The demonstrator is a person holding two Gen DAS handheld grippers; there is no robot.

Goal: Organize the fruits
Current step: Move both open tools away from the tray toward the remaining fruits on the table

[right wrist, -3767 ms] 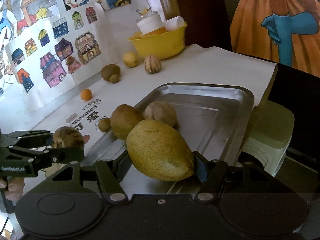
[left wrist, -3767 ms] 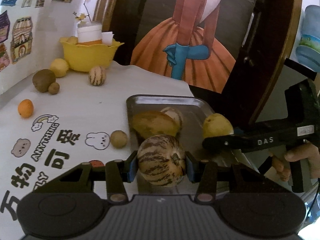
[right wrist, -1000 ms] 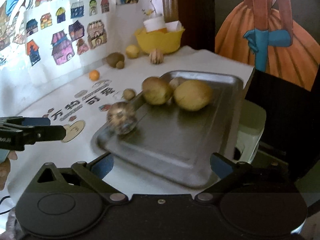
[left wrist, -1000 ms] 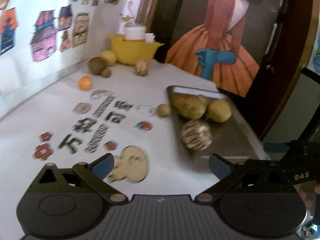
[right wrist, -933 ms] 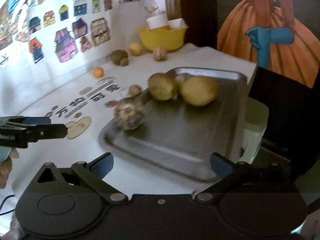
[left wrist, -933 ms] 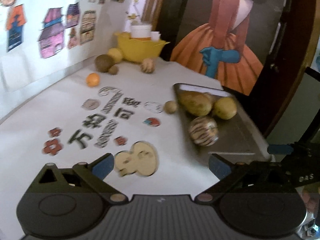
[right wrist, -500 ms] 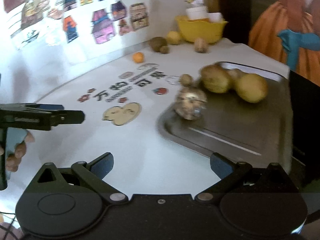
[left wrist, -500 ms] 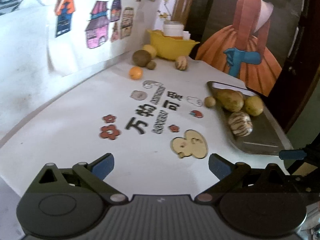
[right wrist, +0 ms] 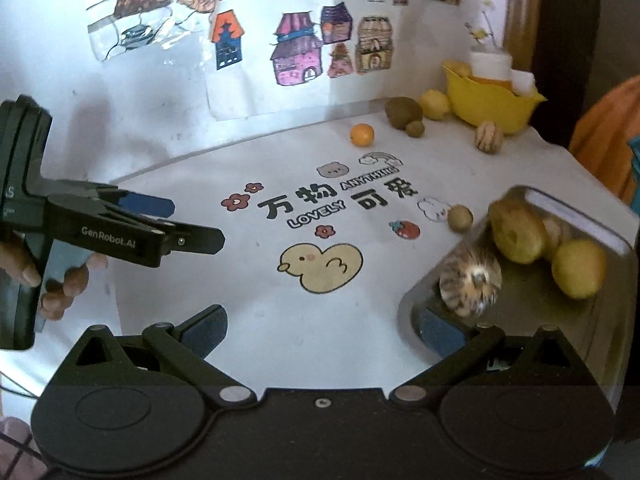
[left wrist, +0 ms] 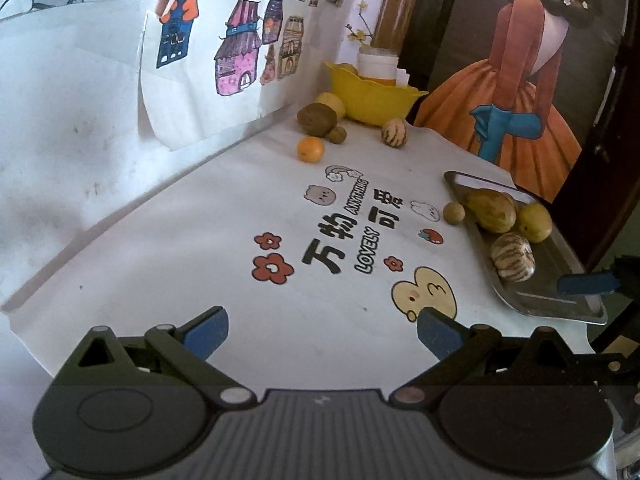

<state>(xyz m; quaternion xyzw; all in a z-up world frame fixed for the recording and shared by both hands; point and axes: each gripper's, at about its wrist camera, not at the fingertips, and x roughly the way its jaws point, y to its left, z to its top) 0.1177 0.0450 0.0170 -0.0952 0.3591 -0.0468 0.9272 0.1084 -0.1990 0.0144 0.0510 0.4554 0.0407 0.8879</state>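
A steel tray (left wrist: 552,296) (right wrist: 532,344) at the table's right edge holds a striped melon (left wrist: 513,257) (right wrist: 470,285), a brownish mango (left wrist: 491,211) (right wrist: 516,236) and a yellow pear (left wrist: 534,222) (right wrist: 578,268). Loose on the cloth lie a small brown fruit (left wrist: 453,213) (right wrist: 460,218), an orange (left wrist: 310,149) (right wrist: 362,135), a second striped melon (left wrist: 394,133) (right wrist: 489,137), a kiwi (left wrist: 317,119) and a lemon (left wrist: 332,103). My left gripper (left wrist: 322,330) is open over the cloth, empty. My right gripper (right wrist: 322,330) is open at the tray's near corner, empty.
A yellow bowl (left wrist: 372,98) (right wrist: 490,102) with a white cup stands at the back by the wall. Drawings hang on the wall. The printed cloth (left wrist: 240,240) covers the table. A person's hand (right wrist: 60,280) holds the left gripper's handle at the left.
Both grippers let go of their fruit, the striped melon and the pear, into the tray, then pulled back and swung left. Both are open and empty now.
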